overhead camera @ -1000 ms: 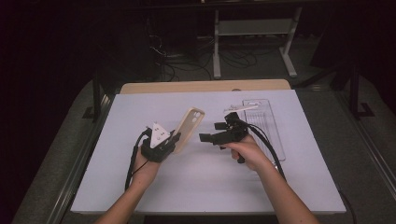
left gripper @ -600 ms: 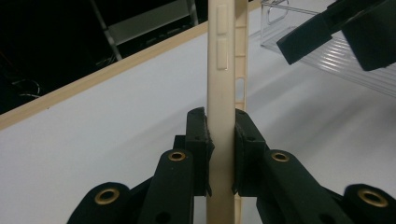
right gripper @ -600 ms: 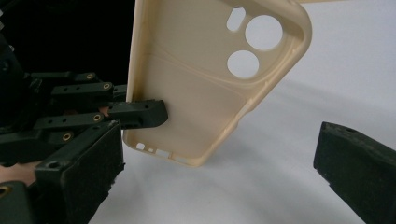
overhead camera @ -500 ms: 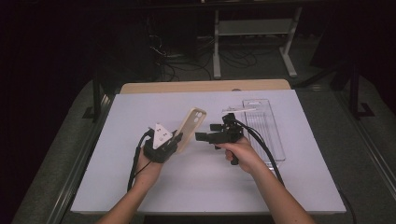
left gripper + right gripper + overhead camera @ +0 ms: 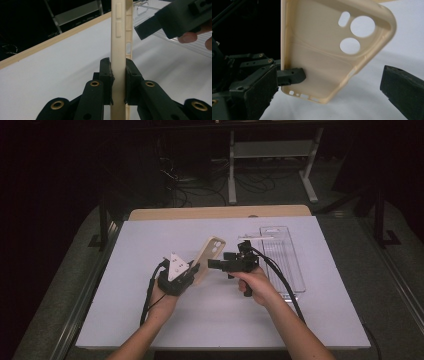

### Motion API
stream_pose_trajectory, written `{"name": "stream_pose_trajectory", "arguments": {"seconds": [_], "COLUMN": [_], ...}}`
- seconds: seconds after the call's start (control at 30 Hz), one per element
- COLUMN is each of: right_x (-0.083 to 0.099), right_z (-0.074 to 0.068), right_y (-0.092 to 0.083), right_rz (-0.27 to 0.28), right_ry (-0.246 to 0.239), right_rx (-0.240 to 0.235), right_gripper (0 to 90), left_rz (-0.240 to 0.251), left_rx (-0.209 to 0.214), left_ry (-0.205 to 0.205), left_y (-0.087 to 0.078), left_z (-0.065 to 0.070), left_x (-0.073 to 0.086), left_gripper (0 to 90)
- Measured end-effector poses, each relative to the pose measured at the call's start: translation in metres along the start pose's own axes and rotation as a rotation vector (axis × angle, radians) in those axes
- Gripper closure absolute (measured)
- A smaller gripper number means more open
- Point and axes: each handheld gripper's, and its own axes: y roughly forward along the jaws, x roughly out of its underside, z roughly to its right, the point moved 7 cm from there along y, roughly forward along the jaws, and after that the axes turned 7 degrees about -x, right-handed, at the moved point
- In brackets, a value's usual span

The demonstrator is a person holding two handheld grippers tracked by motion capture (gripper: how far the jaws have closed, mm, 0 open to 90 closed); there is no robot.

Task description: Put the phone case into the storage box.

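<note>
A beige phone case [image 5: 209, 256] is held tilted above the white table, with my left gripper [image 5: 195, 271] shut on its lower edge. In the left gripper view the pads [image 5: 107, 72] press the case [image 5: 120, 37] edge-on from both sides. My right gripper [image 5: 216, 264] points left at the case from close by and is open. In the right gripper view its jaws [image 5: 329, 92] stand wide apart. The case's hollow inside and camera holes [image 5: 317, 45] face that view, and a finger of the left gripper [image 5: 292, 75] clamps the case's lower left corner.
A clear plastic tray [image 5: 285, 251] lies on the white table sheet [image 5: 150, 320] just right of the right hand. Cables trail from both grippers toward the person. A wooden strip [image 5: 220, 212] runs along the far edge.
</note>
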Motion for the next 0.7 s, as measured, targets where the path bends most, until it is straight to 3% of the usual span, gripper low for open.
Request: {"name": "stream_pose_trajectory", "arguments": {"seconds": [0.23, 0.7], "right_x": [0.000, 0.001], "right_z": [-0.003, -0.004], "right_y": [0.001, 0.006], "right_rz": [0.009, 0.032], "right_ry": [0.046, 0.056], "right_rx": [-0.013, -0.041], "right_gripper": [0.0, 0.0], "left_rz": [0.005, 0.017], "left_rx": [0.009, 0.026], "left_ry": [0.002, 0.008], "left_y": [0.001, 0.001], "left_z": [0.005, 0.014], "left_x": [-0.001, -0.003], "left_gripper": [79.2, 79.2]}}
